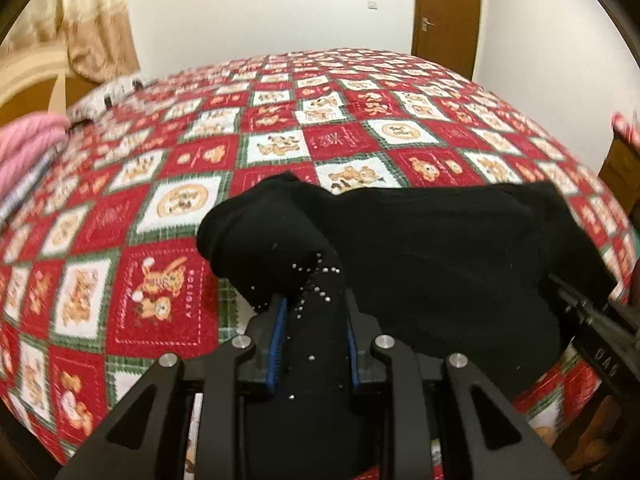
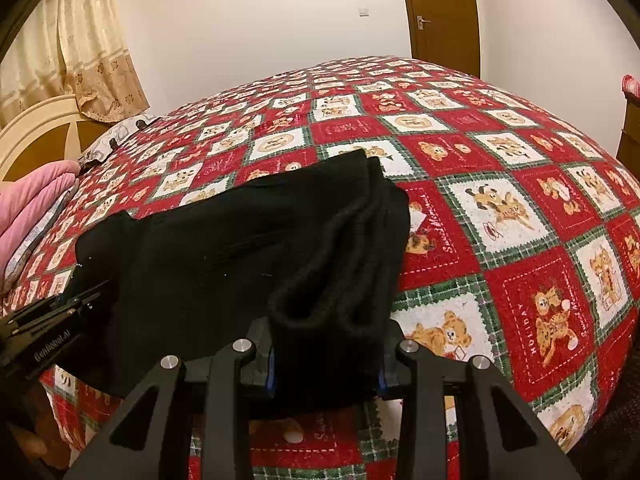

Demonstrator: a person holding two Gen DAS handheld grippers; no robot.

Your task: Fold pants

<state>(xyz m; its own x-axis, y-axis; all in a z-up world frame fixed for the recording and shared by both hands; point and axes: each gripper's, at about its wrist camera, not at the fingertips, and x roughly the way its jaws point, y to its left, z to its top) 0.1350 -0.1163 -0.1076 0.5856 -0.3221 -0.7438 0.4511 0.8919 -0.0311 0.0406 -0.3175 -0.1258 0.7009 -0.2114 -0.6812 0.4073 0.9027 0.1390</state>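
A: Item one, black pants (image 2: 240, 240). Location?

B: Lay on the bed (image 2: 500, 152), on its red-and-white bear quilt, at the near edge, already doubled into a thick bundle. Stud trim showed on the end by the left hand-held gripper (image 1: 312, 320).

A: Material and handling?

B: Soft knit, limp, judged light. It drooped and bunched wherever lifted, so it would not hold a crease unaided. Judged neither slippery nor fragile; the studs could snag.

A: Left hand-held gripper, state?

B: Jaws narrow, clamped on the studded end of the pants, cloth rising between the blue pads.

A: Right hand-held gripper (image 2: 326, 360)?

B: Jaws partly closed on a fat roll of layered fabric at the other end; the pads pressed its sides.

A: Recommended hold?

B: The two near corners, as taken, gripping all layers at once. A pinch on the top layer alone would likely let the lower ones slide out.

A: Other entries?

B: Pink bedding (image 2: 36, 196) at the left, a curtain (image 2: 92, 48), a door (image 2: 440, 16).
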